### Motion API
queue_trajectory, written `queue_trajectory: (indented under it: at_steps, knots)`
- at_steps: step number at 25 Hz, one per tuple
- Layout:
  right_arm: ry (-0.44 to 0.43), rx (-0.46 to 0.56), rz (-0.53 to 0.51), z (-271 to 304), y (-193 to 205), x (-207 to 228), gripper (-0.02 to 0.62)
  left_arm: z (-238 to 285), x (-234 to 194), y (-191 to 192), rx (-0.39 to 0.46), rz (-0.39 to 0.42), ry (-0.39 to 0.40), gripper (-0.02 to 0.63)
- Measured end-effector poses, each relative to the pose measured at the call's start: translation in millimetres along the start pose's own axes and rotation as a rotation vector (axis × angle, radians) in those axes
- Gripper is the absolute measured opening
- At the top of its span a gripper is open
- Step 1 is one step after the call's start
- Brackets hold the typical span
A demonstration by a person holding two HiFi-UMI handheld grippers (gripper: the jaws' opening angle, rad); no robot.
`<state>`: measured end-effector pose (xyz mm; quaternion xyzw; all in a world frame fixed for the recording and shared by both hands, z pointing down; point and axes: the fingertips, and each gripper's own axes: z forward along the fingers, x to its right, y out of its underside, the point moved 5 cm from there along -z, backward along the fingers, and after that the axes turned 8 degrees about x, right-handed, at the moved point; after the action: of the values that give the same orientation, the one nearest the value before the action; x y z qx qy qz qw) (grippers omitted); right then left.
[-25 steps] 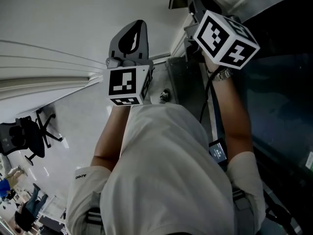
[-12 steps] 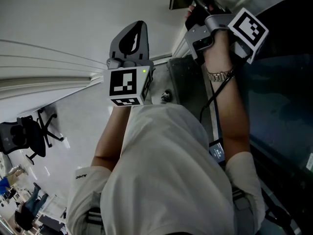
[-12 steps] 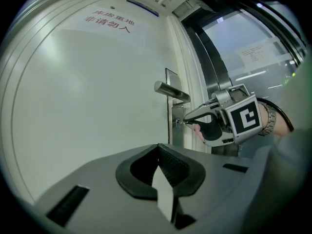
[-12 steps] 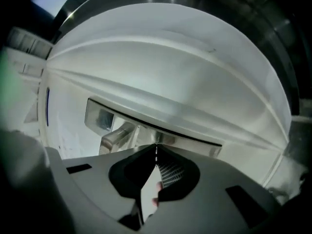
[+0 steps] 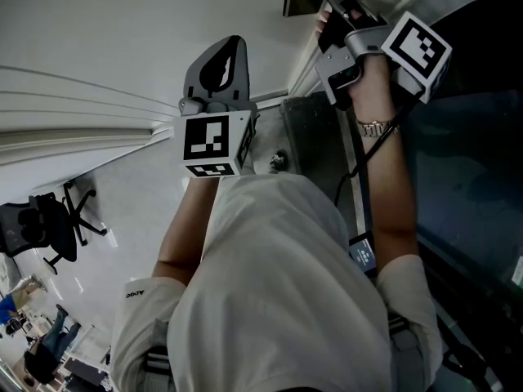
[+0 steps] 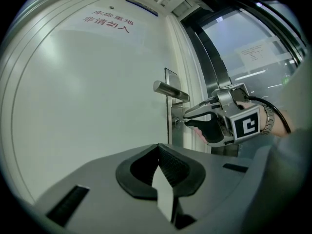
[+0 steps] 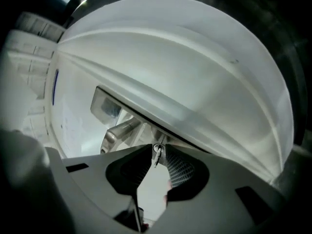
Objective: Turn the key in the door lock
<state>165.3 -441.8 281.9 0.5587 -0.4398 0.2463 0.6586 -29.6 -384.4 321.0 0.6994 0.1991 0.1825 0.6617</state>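
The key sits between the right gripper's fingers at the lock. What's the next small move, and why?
Probably draw the right gripper straight back off the key: its fingers have just been opening, and the key sits in the lock between them, unpressed, so the turn looks done.

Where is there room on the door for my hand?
The wide bare door panel, beside the lever handle and below the red-lettered sign, is free. It's crowded at the lock plate: the right gripper, jaws just opening, has the key between them.
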Motion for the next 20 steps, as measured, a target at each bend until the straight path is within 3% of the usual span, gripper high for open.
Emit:
queue_trajectory:
  at_steps: [3,10,16,20]
  knots:
    - [0.008,-0.015,-0.312,-4,-2,-7,0.122,0,1,1,-0.001,0.002,-0.001,0.009]
    - [0.071,-0.049,-1.328,-10,17,-37,0.164,3,5,2,0.002,-0.001,0.008,0.009]
    - [0.135,-0.116,-1.803,-2,46,-39,0.164,4,4,1,0.0,0.001,0.014,0.009]
    - [0.169,-0.153,-1.97,2,51,-33,0.164,2,5,3,-0.005,0.005,0.009,0.009]
